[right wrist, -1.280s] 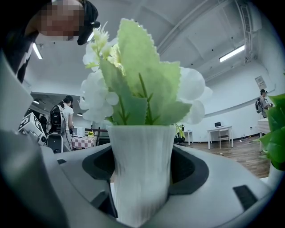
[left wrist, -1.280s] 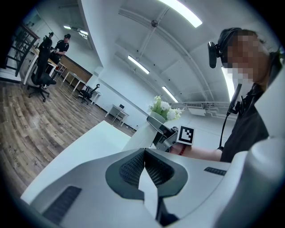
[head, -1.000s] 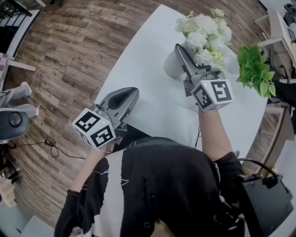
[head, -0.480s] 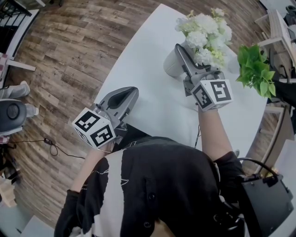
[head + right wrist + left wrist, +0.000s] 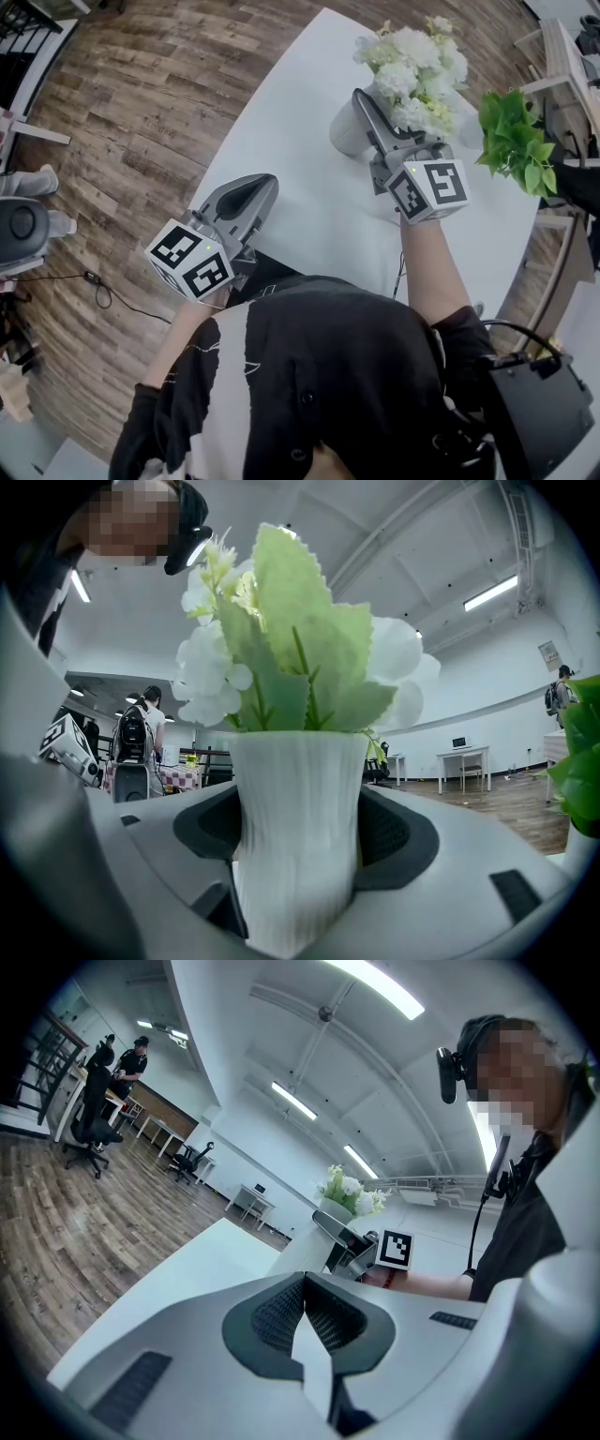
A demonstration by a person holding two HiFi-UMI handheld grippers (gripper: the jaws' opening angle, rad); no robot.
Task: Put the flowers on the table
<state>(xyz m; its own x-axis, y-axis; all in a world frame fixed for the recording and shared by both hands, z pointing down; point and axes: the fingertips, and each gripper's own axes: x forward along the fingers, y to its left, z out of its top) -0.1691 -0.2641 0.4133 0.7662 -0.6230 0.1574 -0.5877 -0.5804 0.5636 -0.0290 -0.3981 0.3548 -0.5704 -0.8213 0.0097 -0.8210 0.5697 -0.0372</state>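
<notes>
Left gripper [image 5: 302, 1290]: jaws pressed together with nothing between them. I hold it idle at the near edge of the table [image 5: 300, 178], well apart from the load.
Right gripper [image 5: 364, 105]: jaws clamped on the vase [image 5: 298, 836], one ribbed pad on each side of its narrow waist. The grip sits below the flare, so I judge it secure against slipping.
Vase position: upright, over the far part of the table, near its left edge in the head view. I cannot tell whether the base touches the surface.
Flowers [image 5: 412, 61]: white blooms with pale green leaves, standing in the vase and leaning away from me. The load is top-heavy.
Step in hand: setting the vase down. I lower it straight, keep the axis vertical and wait for the base to sit flat before I spread the jaws.
Release: I open slowly and evenly, then draw the gripper back along its own line so that neither pad drags the waist sideways.
Placement margin: I judge a spot further in from the left edge to be safer.
Green plant [image 5: 514, 131]: beyond the flowers on the right. I keep the blooms clear of it.
Change over the last second: the vase and right gripper sit only slightly further left in the head view. The left gripper shifts by about as much, so I read this as head movement. The grip is unchanged.
</notes>
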